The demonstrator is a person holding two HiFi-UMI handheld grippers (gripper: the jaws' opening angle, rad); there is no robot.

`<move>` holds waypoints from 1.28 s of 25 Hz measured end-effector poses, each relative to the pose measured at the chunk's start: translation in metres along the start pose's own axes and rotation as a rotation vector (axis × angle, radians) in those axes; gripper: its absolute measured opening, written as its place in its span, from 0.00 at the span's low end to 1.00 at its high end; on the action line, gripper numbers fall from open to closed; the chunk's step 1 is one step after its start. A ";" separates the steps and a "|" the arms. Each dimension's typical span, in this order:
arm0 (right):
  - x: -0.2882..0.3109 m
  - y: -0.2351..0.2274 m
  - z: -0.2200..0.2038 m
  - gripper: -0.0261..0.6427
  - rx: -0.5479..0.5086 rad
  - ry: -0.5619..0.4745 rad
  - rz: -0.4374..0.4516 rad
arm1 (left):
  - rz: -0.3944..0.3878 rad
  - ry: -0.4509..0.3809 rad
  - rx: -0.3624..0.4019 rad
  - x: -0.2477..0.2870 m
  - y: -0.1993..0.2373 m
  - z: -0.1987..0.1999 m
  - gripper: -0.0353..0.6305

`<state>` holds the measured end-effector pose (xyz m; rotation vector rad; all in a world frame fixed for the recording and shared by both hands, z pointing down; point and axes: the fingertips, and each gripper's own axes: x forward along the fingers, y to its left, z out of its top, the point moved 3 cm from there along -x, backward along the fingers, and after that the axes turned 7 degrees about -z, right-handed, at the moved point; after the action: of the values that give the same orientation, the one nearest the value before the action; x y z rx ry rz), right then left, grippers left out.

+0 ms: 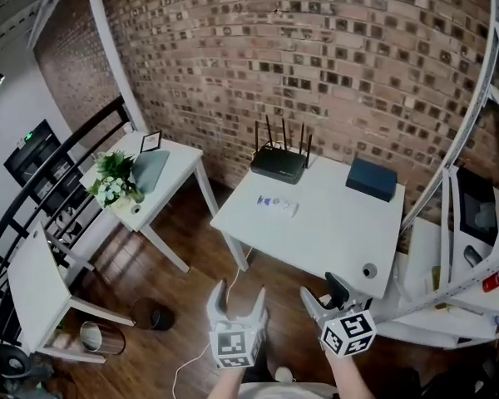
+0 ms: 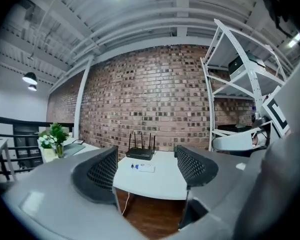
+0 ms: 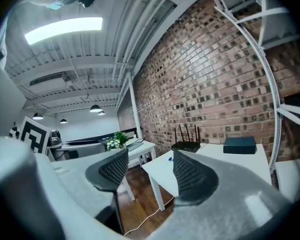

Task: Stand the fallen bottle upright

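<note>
Bottle: a white plastic bottle with a blue label (image 1: 277, 205) lies on its side on the white rectangular table (image 1: 316, 243), in the table's far-left part, just in front of the router. What it holds cannot be made out.
Bins: a round black waste bin (image 1: 154, 314) and a second bin with a clear liner (image 1: 94, 337) stand on the floor well to the left of the table's near corner. Their contents cannot be told.
Plant: a green plant with white flowers (image 1: 115, 179) stands in a small vessel on a smaller white side table (image 1: 179, 163), left of the main table.
Table top: a black router with four upright antennas (image 1: 279, 163) sits at the far edge. A flat dark-blue box (image 1: 371, 178) lies near the far-right corner, and a small round grey object (image 1: 369, 270) near the near-right corner.
Room: a red brick wall (image 1: 316, 56) rises behind the table, dark wooden floor (image 1: 195, 233) lies under it, and a white metal shelf rack (image 1: 422, 248) stands to its right.
Left claw: the left gripper (image 2: 146, 158) is held short of the table's near edge, over the floor. Its jaws stand wide apart with nothing between them, and it touches nothing.
Right claw: the right gripper (image 3: 150, 159) is just beside the left one, also short of the table. Its jaws are apart, a little narrower, and empty.
</note>
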<state>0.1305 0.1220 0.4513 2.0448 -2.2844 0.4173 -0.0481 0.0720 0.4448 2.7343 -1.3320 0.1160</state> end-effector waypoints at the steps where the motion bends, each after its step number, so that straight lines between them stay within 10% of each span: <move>1: 0.014 -0.008 0.003 0.43 0.005 -0.001 -0.009 | -0.013 0.001 -0.003 0.018 0.006 -0.001 0.62; 17: 0.264 -0.067 0.081 0.42 -0.088 0.032 -0.132 | -0.195 0.011 0.003 0.280 0.141 0.031 0.61; 32: 0.375 -0.090 -0.032 0.42 -0.101 0.532 0.205 | -0.143 0.272 -0.099 0.335 0.154 -0.069 0.55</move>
<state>0.1667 -0.2417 0.5771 1.4318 -2.1253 0.7360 0.0352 -0.2755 0.5591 2.6056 -1.0397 0.3848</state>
